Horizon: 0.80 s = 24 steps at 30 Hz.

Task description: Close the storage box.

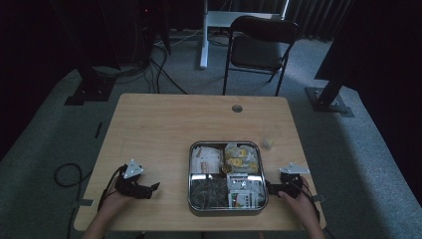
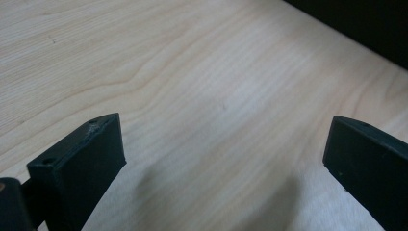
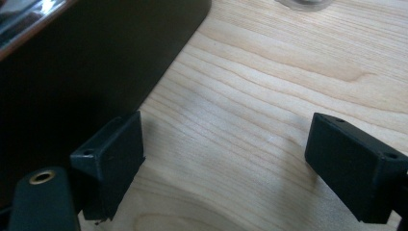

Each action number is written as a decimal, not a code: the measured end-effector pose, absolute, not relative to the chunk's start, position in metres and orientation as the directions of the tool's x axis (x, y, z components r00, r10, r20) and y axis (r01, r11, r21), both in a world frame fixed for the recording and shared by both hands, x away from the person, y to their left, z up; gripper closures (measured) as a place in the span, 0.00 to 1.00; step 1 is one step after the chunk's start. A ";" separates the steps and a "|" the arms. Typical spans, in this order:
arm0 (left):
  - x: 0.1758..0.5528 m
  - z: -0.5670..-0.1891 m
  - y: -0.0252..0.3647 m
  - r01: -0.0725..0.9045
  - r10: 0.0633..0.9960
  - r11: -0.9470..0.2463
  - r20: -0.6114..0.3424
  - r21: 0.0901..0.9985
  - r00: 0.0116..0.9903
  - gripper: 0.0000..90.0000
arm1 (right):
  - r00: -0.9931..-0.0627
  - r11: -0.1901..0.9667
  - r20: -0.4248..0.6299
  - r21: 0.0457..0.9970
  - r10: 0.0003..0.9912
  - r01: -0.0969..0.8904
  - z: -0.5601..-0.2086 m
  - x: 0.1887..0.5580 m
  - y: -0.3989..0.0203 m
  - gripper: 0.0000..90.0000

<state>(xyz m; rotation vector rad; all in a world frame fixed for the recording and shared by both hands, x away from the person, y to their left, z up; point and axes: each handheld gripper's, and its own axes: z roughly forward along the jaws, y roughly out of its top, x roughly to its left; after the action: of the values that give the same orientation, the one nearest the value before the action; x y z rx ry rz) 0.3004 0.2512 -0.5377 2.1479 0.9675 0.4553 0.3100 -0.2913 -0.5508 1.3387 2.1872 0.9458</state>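
Jaws gaped empty on both the left gripper and right gripper; the packet-filled tray sat untouched (work apparently unstarted) by the bench's near edge.

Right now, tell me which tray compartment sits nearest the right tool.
The near-right compartment, holding white packets with red print, beside the right tool. The other three lie farther left or toward the far rim of the tray.

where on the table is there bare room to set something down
The table is bare across its far half, behind the metal tray, and between the tray and the left gripper. It is crowded where the right gripper sits against the tray.
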 end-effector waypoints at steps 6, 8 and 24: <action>0.293 -0.540 0.252 0.485 0.703 -0.504 0.014 0.714 0.711 0.01 | -0.458 0.310 0.007 0.726 0.889 0.614 -0.551 0.310 -0.291 0.14; 0.292 -0.541 0.253 0.482 0.690 -0.510 0.004 0.713 0.724 0.01 | -0.458 0.311 0.007 0.726 0.889 0.614 -0.551 0.310 -0.291 0.14; 0.285 -0.547 0.264 0.462 0.652 -0.563 0.026 0.685 0.758 0.01 | -0.458 0.310 0.008 0.726 0.889 0.614 -0.551 0.310 -0.291 0.14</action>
<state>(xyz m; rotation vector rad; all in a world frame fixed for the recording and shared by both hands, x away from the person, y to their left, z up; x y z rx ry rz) 0.2852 0.2642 -0.5466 2.2709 0.8295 0.3627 0.3100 -0.2914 -0.5508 1.3386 2.1875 0.9462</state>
